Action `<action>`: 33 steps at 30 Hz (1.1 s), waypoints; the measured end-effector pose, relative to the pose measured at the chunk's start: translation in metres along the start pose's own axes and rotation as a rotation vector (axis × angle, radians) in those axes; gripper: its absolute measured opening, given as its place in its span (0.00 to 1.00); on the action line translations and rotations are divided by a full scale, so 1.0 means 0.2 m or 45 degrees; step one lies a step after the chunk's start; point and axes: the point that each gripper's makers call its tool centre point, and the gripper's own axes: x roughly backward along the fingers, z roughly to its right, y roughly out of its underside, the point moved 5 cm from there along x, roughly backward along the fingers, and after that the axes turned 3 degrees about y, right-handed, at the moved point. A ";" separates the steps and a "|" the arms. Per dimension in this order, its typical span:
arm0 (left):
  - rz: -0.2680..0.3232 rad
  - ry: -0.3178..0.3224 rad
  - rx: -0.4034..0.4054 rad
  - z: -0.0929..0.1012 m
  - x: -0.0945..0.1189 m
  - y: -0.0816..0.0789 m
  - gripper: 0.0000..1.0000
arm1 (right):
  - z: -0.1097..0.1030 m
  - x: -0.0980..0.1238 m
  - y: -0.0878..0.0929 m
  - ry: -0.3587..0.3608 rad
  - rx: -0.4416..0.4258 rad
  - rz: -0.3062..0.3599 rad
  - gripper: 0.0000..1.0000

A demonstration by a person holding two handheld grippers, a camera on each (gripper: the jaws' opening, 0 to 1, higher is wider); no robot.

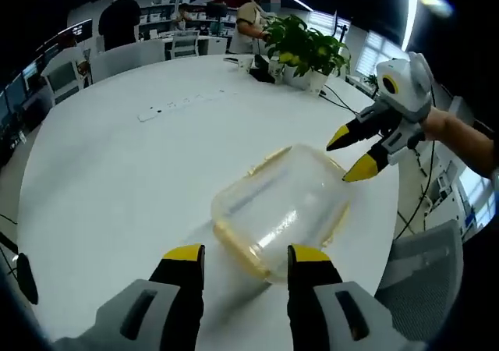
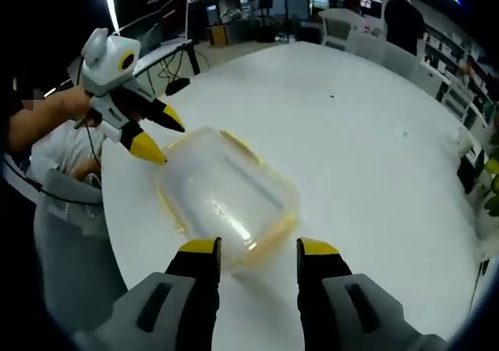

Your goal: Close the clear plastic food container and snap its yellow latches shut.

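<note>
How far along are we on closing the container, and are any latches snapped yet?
Done: the lid appears to sit on the clear container on the white table. In hand: both grippers are open at opposite ends, the left gripper at one short end, the right gripper at the other, gripping nothing. Left: snapping the yellow latches; through the plastic I cannot tell whether any is shut.

Left tool (image 1: 238, 259) and right tool (image 2: 260, 251) face each other, jaws of both parted, holding nothing
</note>
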 end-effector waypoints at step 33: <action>-0.057 0.087 0.149 0.06 -0.06 0.01 0.39 | -0.04 -0.05 -0.01 -0.063 -0.249 -0.040 0.38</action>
